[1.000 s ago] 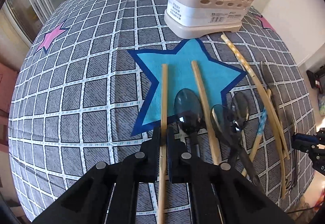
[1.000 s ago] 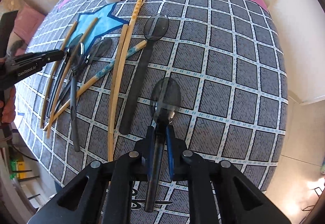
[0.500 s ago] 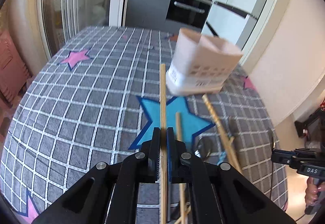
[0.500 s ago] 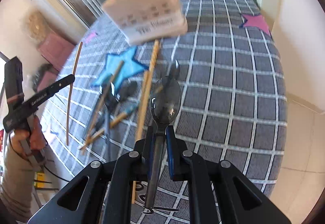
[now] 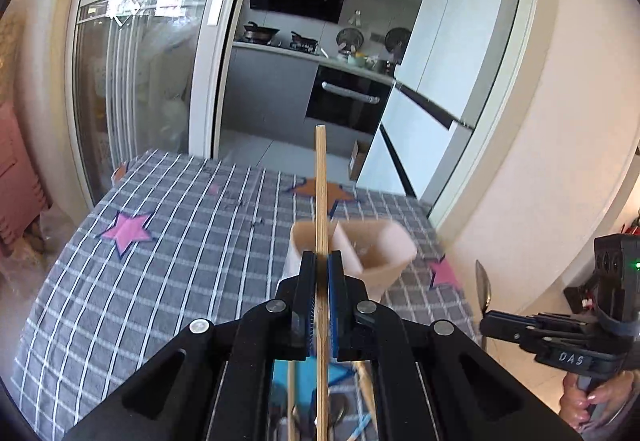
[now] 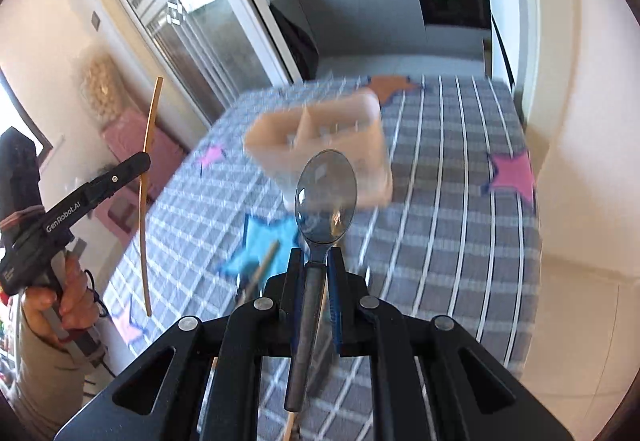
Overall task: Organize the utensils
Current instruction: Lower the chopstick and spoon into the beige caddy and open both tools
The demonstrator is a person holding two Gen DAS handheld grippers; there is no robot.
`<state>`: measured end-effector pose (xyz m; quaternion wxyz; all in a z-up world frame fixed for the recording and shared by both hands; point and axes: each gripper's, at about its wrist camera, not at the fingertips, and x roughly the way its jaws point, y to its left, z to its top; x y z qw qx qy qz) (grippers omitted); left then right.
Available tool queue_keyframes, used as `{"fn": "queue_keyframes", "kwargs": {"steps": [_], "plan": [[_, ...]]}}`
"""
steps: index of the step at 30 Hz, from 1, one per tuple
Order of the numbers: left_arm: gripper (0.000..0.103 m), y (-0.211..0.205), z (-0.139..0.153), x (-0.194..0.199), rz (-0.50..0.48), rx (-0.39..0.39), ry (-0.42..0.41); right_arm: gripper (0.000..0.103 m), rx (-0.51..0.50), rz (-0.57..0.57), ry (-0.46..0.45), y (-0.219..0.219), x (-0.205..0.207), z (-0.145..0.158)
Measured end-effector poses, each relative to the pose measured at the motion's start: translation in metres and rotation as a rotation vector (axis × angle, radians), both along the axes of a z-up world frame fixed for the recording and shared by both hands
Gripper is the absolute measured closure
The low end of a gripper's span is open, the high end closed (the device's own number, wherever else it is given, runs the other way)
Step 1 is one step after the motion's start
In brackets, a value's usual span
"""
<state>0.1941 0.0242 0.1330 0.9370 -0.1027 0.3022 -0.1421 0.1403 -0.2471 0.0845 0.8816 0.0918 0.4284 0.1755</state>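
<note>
Left gripper fingers clamp a stiff, light wooden chopstick mid-shaft; right gripper fingers pinch the smooth (likely slippery) translucent spoon at its neck.

Two grippers are showing: the left gripper and the right gripper. One chopstick is standing in one, one spoon in the other. One holder is sitting on one table.
</note>
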Motion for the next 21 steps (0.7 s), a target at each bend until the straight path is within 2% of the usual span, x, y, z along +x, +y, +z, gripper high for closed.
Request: {"fn": "queue_keyframes", "kwargs": {"steps": [7, 13, 21], "plan": [[0.067, -0.020, 0.030, 0.067, 0.035, -0.015, -0.075, 0.090, -0.023, -0.017, -0.144, 0.010, 0.065, 0.037], [0.067, -0.035, 0.037, 0.124, 0.084, -0.034, -0.126, 0.090, -0.005, -0.052, -0.208, 0.014, 0.117, 0.044], [0.067, -0.050, 0.010, 0.161, 0.156, 0.002, -0.227, 0.091, -0.078, -0.072, -0.328, 0.031, 0.156, 0.027]]}}
